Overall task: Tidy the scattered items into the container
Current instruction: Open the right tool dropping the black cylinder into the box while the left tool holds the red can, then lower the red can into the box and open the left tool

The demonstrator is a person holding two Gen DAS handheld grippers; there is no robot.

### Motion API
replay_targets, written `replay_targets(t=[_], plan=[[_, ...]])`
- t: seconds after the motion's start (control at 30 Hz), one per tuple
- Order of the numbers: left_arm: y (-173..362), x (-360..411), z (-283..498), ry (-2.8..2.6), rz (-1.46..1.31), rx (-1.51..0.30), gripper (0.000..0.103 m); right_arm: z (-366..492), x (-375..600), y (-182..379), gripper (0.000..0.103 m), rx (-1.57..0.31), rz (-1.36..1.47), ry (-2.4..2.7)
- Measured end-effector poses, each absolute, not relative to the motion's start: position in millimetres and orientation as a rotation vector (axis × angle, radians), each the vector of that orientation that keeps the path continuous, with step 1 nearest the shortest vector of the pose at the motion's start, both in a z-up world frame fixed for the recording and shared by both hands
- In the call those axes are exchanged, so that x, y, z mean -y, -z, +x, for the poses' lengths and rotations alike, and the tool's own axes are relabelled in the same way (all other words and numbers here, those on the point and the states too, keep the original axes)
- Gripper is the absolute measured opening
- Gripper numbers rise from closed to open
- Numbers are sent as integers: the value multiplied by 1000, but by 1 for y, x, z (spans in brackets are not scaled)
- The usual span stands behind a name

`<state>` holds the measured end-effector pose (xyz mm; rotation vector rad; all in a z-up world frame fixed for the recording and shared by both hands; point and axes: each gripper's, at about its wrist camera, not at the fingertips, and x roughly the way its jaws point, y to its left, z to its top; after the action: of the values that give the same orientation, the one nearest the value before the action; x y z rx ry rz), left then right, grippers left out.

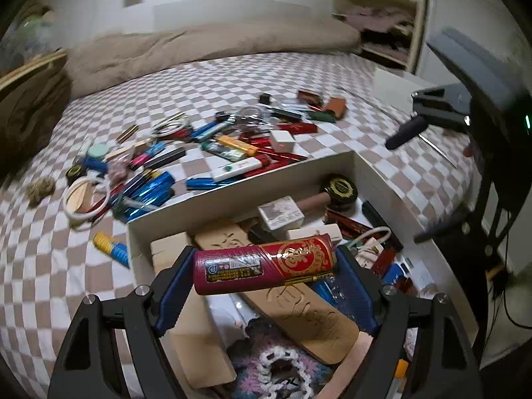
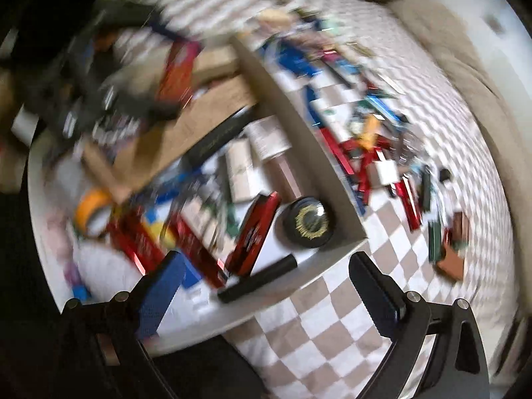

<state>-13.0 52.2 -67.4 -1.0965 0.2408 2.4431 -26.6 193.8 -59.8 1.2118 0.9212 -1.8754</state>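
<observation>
Left tongs (image 1: 266,276) clamp red tube (image 1: 264,263) above box (image 1: 375,173); right tongs (image 2: 266,282) seemingly empty, apart.

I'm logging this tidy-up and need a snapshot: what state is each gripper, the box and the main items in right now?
left gripper: shut on the red cylinder, over the box.
red cylinder: held crosswise, not yet released.
right gripper: open, nothing between its pads.
white box: open-topped, partly filled.
black round tin: lying in the box's corner.
black pen: lying in the box.
scattered items: still on the checkered bedspread.
</observation>
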Motion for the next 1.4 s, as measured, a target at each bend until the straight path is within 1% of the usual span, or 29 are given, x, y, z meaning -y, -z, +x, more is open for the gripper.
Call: replay_targets(t=[0.17,0.33,0.4,0.57,0.8,0.93,1.1,1.27,1.4], plan=[[65,-64,-15,-2402,-1059,-315,82,-32,-211,59,99,-714,1241,2034],[62,-73,-20,-2363,-1035,-355,82,-37,-238,55,99,-386,1311,2191],[59,-78,-22,-2343,-1019,-374,82,-40,-246,54,99,-299,1312,2237],[52,-92,-25,-2274,-972,-441,82,-47,-266,51,99,-117,1291,2384],[52,-121,-32,-2146,-928,-546,82,-49,-288,44,99,26,1212,2556],[58,-141,-28,-2061,-899,-647,82,-53,-311,49,99,202,1227,2583],[69,-165,-31,-1967,-933,-729,82,-56,-327,59,99,248,1253,2612],[83,-183,-38,-1852,-983,-746,82,-59,-336,68,99,246,1277,2625],[92,-195,-40,-1747,-1003,-765,82,-59,-344,71,99,294,1287,2604]])
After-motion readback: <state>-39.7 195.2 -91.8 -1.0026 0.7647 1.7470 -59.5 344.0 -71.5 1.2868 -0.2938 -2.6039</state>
